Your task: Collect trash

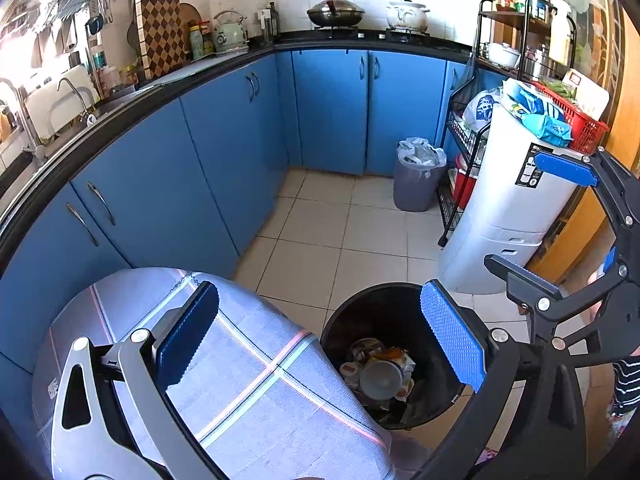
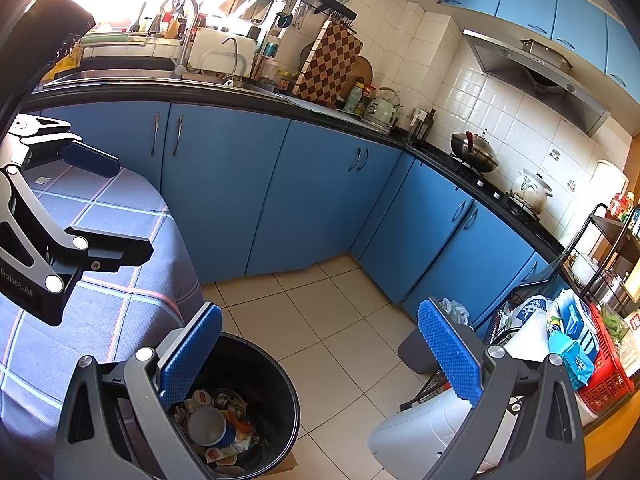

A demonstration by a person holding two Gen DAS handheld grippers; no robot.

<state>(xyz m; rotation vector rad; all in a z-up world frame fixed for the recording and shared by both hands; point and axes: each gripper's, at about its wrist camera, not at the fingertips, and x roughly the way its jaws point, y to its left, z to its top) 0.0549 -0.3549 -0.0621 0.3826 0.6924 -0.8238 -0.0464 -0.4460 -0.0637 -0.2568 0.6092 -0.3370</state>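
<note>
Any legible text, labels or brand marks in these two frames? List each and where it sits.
"Robot.AI": on the black and silver frame of the left tongs, at the left edge of the right wrist view.
Black label on the tall white cylindrical appliance: too small to read.
Blue snack packets and packaging in the black round trash bin: blurred, unreadable.

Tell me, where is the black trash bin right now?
The black trash bin stands on the tiled floor beside the checked-cloth table, below both open grippers, with cups and wrappers inside.
</note>
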